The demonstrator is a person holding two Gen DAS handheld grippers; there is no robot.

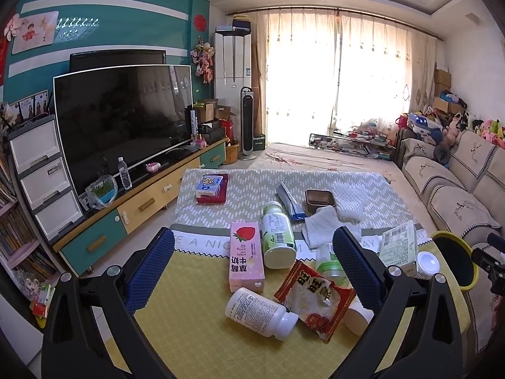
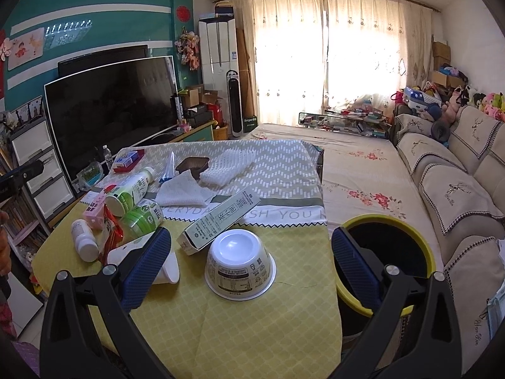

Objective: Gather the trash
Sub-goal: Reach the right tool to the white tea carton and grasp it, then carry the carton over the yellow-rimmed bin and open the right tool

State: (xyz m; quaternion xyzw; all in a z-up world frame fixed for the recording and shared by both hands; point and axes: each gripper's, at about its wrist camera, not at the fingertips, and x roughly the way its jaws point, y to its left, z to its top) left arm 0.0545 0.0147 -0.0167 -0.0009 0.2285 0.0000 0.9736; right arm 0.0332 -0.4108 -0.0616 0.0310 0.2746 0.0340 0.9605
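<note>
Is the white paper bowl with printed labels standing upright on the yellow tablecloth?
No, the white paper bowl lies upside down, its base facing up on the yellow tablecloth.

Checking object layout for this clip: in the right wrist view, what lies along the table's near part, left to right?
White pill bottle → red snack wrapper → upturned white bowl → yellow-rimmed bin beside the table.

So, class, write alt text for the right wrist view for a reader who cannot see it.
An open right claw hovers over a yellow-clothed table where an upturned white paper bowl sits between its fingers. A yellow-rimmed bin stands just off the table's right edge, and bottles, cartons and wrappers lie scattered to the left.
</note>
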